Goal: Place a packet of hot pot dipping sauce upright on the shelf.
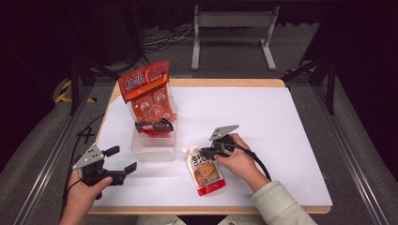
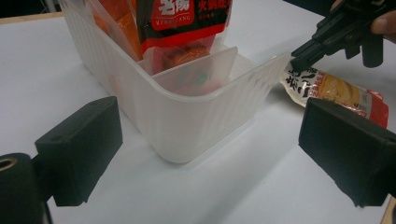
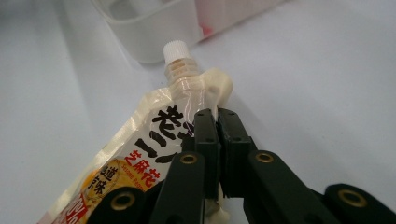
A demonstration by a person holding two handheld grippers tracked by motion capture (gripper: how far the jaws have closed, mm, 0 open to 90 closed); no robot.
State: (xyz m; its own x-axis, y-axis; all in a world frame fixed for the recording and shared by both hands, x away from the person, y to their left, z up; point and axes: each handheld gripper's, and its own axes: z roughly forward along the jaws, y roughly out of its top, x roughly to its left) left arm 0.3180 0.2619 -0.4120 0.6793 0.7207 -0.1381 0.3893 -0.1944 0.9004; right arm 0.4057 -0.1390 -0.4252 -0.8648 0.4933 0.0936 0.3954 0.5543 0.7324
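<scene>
Jaws of the right gripper [image 3: 217, 119] are pressed together on the upper edge of a flat cream and red spouted pouch with black lettering [image 1: 205, 171], pinching the film just below its white screw cap [image 3: 176, 50]. In the high view the pouch lies on the white table top [image 1: 263, 117], its cap end pointing toward the translucent plastic bin [image 1: 155, 149] and its red bottom end toward the near edge of the table. The right hand [image 1: 239, 159] rests beside the pouch, gripper tips at the pouch's top corner, just beside the bin.

Inside the bin stand orange and red snack packets [image 1: 149, 96], the tallest leaning up and over the far rim; a clear divider [image 2: 201, 70] shows among them in the left gripper view.

To the left of the bin, near the table's front edge, the left gripper [image 1: 123, 160] is held by the left hand [image 1: 84, 192]. Its two black jaws are spread wide with nothing between them, apart from the bin and pointing toward its near corner.
</scene>
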